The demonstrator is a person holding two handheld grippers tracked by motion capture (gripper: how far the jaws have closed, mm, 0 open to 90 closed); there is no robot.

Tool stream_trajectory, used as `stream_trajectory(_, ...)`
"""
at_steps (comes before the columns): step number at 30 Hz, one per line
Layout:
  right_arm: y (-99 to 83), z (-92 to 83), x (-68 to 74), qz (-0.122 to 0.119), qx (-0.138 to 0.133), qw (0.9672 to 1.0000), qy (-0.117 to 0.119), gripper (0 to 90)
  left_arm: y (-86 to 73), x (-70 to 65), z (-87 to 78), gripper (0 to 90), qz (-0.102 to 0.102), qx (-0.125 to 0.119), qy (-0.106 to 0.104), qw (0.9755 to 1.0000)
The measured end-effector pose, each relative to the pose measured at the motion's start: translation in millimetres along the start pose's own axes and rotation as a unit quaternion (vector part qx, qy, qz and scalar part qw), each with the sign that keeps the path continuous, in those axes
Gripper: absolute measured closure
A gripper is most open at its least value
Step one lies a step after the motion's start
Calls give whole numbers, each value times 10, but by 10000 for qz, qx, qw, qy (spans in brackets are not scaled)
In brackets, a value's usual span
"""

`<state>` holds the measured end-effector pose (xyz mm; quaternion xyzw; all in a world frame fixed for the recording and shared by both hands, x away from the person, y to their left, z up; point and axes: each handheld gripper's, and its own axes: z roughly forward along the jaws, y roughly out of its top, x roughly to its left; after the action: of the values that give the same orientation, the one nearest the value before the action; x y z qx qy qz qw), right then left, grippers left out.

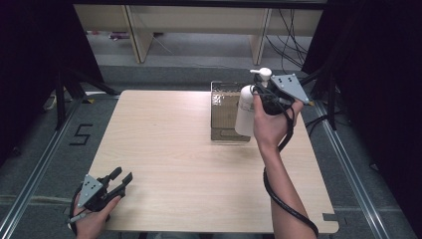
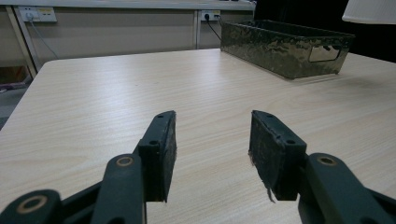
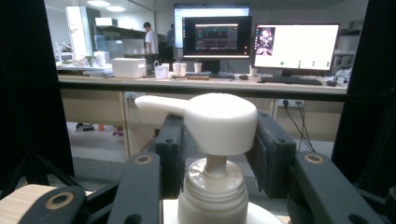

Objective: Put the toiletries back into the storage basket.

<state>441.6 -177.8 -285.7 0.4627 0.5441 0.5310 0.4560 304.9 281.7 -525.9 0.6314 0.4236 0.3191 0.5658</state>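
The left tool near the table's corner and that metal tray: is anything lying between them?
No. Between the left tool and the metal tray, the high view and the left gripper view show bare wooden tabletop.

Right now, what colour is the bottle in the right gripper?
White, pump head included; the bottle shows best in the high view.
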Motion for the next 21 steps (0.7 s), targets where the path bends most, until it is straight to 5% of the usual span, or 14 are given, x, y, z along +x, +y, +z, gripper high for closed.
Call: stream_trajectory(21,58,276,80,34,69,9999,110,603,0,5,-3,508,15,15,1,10000)
